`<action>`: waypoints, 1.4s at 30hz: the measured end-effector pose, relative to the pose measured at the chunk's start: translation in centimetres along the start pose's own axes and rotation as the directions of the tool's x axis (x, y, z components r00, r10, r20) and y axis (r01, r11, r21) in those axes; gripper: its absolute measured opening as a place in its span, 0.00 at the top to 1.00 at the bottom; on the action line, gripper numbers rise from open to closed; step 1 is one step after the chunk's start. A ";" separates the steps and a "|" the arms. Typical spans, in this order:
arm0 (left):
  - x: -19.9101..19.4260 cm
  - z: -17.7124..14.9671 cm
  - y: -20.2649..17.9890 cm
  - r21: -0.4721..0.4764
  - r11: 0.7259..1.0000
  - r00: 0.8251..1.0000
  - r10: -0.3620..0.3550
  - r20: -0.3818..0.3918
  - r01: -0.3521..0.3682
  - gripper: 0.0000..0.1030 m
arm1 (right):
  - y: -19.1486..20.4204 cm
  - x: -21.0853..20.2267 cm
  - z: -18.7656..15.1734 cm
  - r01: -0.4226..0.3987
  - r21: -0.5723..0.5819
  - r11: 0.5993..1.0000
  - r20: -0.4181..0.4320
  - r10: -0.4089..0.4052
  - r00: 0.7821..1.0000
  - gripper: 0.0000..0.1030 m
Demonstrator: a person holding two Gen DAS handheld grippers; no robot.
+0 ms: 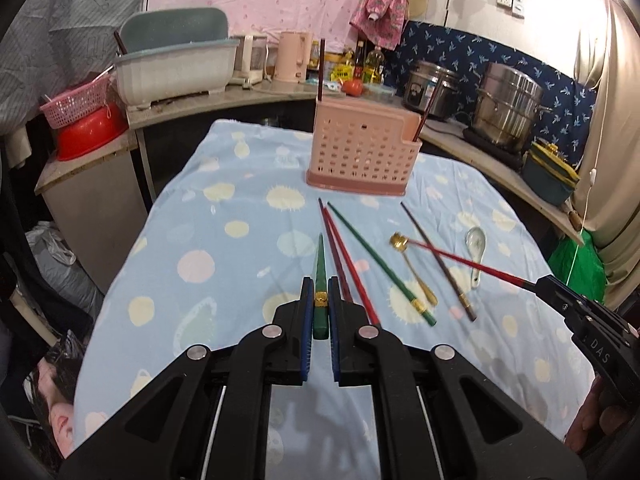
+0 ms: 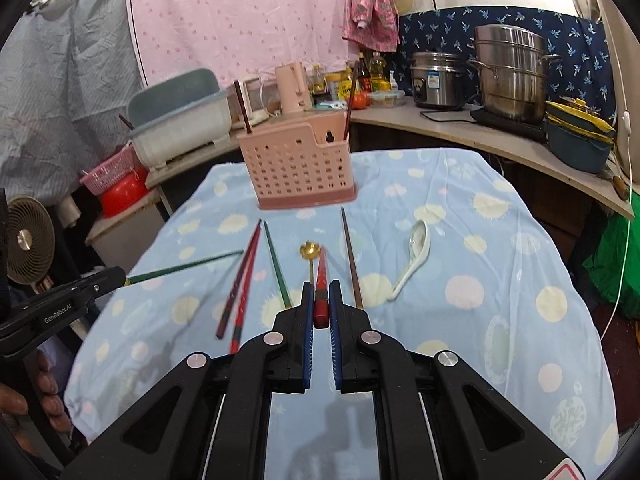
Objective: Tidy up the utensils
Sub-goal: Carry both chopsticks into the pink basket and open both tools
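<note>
My left gripper (image 1: 320, 284) is shut on the thick end of a green chopstick (image 1: 320, 256), held above the cloth and pointing at the pink perforated utensil holder (image 1: 362, 152). My right gripper (image 2: 320, 286) is shut on a red chopstick (image 2: 321, 272), also lifted. Each gripper shows in the other's view: the right gripper (image 1: 560, 296) with its red chopstick (image 1: 472, 264), the left gripper (image 2: 100, 284) with its green chopstick (image 2: 188, 266). The holder (image 2: 300, 164) has two dark chopsticks standing in it.
On the blue spotted cloth (image 1: 224, 248) lie a red chopstick pair (image 1: 340, 260), another green chopstick (image 1: 380, 264), a gold spoon (image 1: 412, 268), a brown chopstick (image 1: 436, 256) and a white ceramic spoon (image 1: 476, 248). Behind, a curved counter (image 2: 500, 136) carries steel pots.
</note>
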State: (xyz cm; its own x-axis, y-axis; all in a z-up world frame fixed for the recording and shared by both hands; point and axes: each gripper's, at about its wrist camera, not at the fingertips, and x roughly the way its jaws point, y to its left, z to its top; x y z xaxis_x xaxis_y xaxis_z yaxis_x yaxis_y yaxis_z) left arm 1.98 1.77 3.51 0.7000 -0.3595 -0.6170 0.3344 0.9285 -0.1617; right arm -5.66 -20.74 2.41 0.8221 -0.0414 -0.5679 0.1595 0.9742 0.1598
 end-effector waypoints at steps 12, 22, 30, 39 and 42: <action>-2.1 8.3 -1.6 0.067 0.998 0.992 -0.023 0.120 0.015 0.93 | -0.1 -2.5 7.8 -0.032 -0.028 0.999 0.128 0.035 0.991 0.93; -1.4 17.5 -3.4 0.133 0.991 0.976 -0.041 0.212 0.013 0.93 | 0.8 -1.6 15.8 -0.015 -0.096 0.995 0.220 0.036 0.975 0.93; 0.1 25.3 -5.1 0.143 0.990 0.948 -0.059 0.313 0.014 0.93 | 1.5 1.5 22.9 -0.007 -0.107 0.994 0.302 0.039 0.953 0.93; 4.9 31.8 -6.6 0.162 0.986 0.929 -0.022 0.370 -0.041 0.93 | 1.7 6.6 29.9 -0.002 -0.097 0.995 0.362 0.037 0.932 0.93; 7.1 32.5 -6.6 0.161 0.986 0.929 -0.013 0.369 -0.050 0.93 | 2.0 8.7 30.5 0.019 -0.112 0.994 0.361 0.023 0.932 0.93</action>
State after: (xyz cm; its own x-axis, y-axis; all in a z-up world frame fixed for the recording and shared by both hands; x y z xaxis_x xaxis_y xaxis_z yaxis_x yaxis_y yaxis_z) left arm 25.29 -9.90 25.26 0.8793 -0.3802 -0.2869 0.3957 0.9184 -0.0045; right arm 18.46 -25.92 22.46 0.9675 -0.0961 -0.2339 0.1125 0.9920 0.0578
